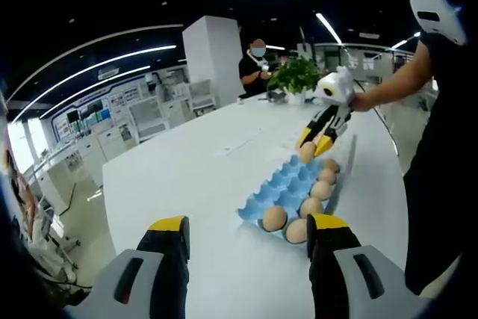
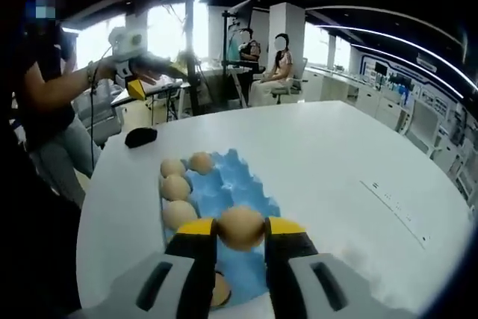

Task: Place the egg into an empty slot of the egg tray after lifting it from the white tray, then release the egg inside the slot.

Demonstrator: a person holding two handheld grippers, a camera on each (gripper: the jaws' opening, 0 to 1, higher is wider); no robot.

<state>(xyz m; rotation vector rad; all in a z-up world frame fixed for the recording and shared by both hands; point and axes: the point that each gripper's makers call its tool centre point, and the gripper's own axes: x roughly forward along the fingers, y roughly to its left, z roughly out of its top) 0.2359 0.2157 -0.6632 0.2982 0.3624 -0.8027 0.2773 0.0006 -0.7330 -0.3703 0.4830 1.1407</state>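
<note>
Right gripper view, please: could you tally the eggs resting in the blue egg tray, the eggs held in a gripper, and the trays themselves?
Resting eggs in the blue egg tray: 5
Held egg in the right gripper: 1
Blue egg trays: 1
Total: 7

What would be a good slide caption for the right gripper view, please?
Right gripper holds an egg above the blue egg tray on the white table.
</note>
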